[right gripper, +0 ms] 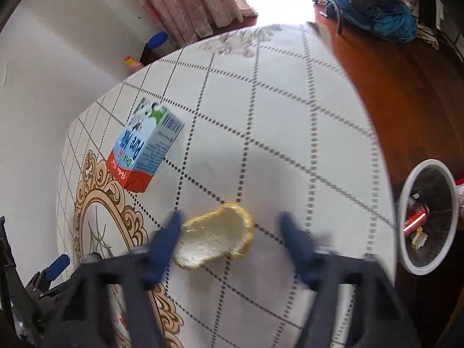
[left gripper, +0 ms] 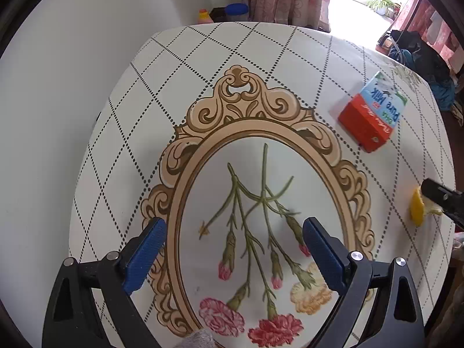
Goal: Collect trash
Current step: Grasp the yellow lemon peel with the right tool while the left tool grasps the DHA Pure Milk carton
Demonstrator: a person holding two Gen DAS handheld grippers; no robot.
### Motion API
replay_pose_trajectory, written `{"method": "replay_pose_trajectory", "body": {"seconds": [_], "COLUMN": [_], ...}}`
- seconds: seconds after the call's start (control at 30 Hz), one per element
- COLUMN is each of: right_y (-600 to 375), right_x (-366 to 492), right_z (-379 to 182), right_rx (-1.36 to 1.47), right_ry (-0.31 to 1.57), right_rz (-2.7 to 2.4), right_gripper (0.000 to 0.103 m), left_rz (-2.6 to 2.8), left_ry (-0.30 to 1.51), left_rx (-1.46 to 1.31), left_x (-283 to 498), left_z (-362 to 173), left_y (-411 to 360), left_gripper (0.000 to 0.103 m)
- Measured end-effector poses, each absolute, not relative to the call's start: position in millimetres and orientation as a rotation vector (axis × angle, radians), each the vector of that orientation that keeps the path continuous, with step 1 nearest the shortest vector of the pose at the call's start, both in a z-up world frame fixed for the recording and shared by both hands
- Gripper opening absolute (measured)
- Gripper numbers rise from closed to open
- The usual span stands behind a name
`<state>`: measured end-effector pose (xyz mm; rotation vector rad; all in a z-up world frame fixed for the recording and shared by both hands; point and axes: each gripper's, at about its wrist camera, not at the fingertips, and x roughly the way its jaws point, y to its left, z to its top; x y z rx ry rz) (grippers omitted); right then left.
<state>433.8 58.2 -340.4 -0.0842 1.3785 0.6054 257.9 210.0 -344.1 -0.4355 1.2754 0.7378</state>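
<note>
A yellow citrus peel (right gripper: 216, 236) lies pith-up on the white checked tablecloth (right gripper: 290, 116). My right gripper (right gripper: 230, 220) points down over it, blurred, with the peel between its blue fingers. The left finger touches the peel's end and the right finger stands apart from it, so the jaws are open. A red, white and blue milk carton (right gripper: 145, 150) lies on its side farther back on the left. My left gripper (left gripper: 235, 223) hangs open over the printed flower medallion with nothing between its fingers. In the left wrist view the carton (left gripper: 372, 113) lies at the right, with the peel (left gripper: 417, 208) at the far right edge.
A white-rimmed bin (right gripper: 401, 203) stands on the brown floor off the table's right edge, with a red can (right gripper: 416, 217) and scraps inside. Pink curtains, small bottles (left gripper: 204, 16) and a blue-and-black heap of cloth (right gripper: 377, 11) sit beyond the table. One of the left gripper's blue pads (right gripper: 58, 265) shows at lower left.
</note>
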Motion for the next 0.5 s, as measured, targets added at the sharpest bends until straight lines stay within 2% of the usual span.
{"method": "replay_pose_trajectory", "body": {"seconds": [0.03,0.07,0.27,0.5], "right_y": [61,63,55,25], "right_x": [431,429,440,474], "right_z": [-343,-342,-334,-336], "right_rx": [-0.093,-0.112,-0.105,-0.118], "right_ry": [1.373,1.343,1.292,1.318], "right_rz": [0.605,0.602,0.616,0.55], "right_gripper": [0.031,0.013,0.013,0.013], "left_rz": [0.734,0.729,0.662,0.456], "left_ry": [1.273,1.269,1.236,1.269], "left_rx": [-0.431,-0.428,-0.373,-0.228], "left_x": [260,261,297,384], "left_z": [-344,-344,-326,-323], "left_y": [211,212,208,193], "left_gripper": [0.096,0.096,0.096,0.096]}}
